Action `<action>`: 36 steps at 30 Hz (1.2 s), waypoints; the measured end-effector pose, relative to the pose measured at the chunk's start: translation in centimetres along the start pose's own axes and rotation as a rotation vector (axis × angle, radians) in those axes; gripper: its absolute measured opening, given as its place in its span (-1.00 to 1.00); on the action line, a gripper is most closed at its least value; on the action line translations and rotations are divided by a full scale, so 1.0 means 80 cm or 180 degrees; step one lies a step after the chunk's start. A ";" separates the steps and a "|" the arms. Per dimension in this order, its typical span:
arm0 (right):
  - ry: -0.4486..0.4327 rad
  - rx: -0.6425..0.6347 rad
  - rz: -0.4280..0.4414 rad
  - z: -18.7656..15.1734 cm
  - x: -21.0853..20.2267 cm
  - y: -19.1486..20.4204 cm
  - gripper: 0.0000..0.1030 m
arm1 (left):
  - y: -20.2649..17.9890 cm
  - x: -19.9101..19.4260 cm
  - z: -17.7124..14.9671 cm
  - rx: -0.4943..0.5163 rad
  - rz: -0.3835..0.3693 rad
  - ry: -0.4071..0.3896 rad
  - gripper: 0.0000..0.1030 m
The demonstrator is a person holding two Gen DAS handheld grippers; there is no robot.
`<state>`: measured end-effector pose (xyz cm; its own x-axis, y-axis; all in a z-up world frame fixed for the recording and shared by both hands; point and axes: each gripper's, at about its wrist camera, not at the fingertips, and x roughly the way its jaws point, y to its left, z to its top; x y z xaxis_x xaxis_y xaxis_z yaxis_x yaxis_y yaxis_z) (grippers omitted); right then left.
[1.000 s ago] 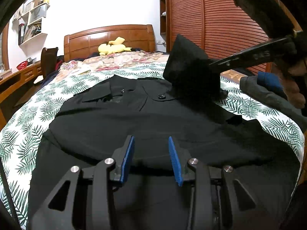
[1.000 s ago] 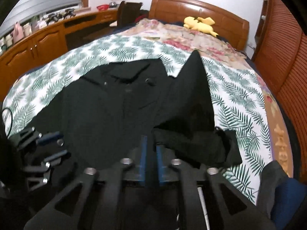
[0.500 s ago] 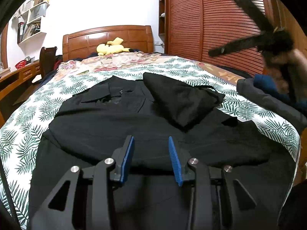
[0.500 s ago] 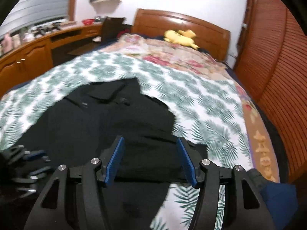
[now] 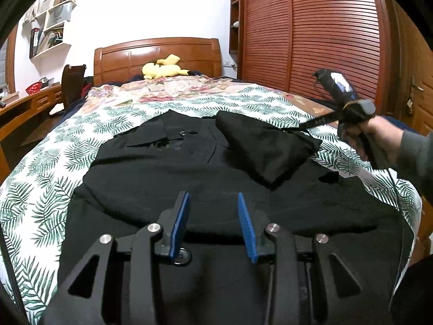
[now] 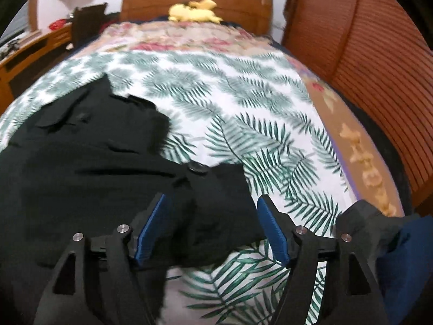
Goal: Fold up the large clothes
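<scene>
Lying spread across the leaf-print bedspread [image 5: 40,189], a black coat [image 5: 167,178] is seen collar-first toward the headboard [image 5: 157,54]. One sleeve [image 5: 265,149] is seen folded in over the chest, its crumpled end resting at about 2 o'clock from the coat's middle in the left wrist view.

The left gripper [image 5: 213,224] is held low over the lower part of the coat, at 6 o'clock in its own view. Its blue pads [image 5: 180,224] are parted with only coat fabric seen beyond the gap; nothing is clamped between them.

The right gripper [image 6: 213,230] is likewise held with its blue pads [image 6: 272,230] wide apart and nothing pinched. A flap of black cloth with a round button [image 6: 197,168] is seen past the gap, toward 12 o'clock. In the left wrist view this gripper is seen at 3 o'clock, held by a hand [image 5: 379,138], its tips near the sleeve's edge; contact cannot be judged.

A yellow plush toy [image 5: 162,69] is seen at 12 o'clock against the headboard. A slatted wooden wardrobe [image 5: 324,32] is seen at 1 o'clock. Grey and blue clothing [image 6: 389,233] is seen heaped at 4 o'clock in the right wrist view.
</scene>
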<state>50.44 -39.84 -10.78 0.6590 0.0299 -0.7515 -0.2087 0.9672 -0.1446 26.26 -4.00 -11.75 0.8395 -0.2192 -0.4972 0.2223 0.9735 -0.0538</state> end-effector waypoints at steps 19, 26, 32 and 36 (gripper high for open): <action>0.0568 0.0384 0.0181 -0.023 0.086 -0.030 -0.22 | 0.029 -0.011 -0.001 -0.0069 0.0077 0.0004 -0.32; 0.0231 -0.0011 0.0214 -0.018 0.032 0.017 -0.71 | 0.035 -0.024 -0.004 -0.0041 0.0108 -0.0036 -0.32; -0.0419 -0.0166 0.0437 -0.007 -0.082 0.068 -0.72 | 0.048 -0.045 -0.010 -0.0036 0.0202 -0.0089 -0.32; -0.0687 -0.0376 0.0582 -0.010 -0.149 0.109 -0.72 | 0.068 -0.060 -0.020 -0.0074 0.0266 -0.0066 -0.32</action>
<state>40.23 -31.97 -3.57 0.7384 0.2659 -0.6197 -0.4123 0.9052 -0.1028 22.66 2.42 -11.03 0.8648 -0.1381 -0.4827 0.1397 0.9896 -0.0329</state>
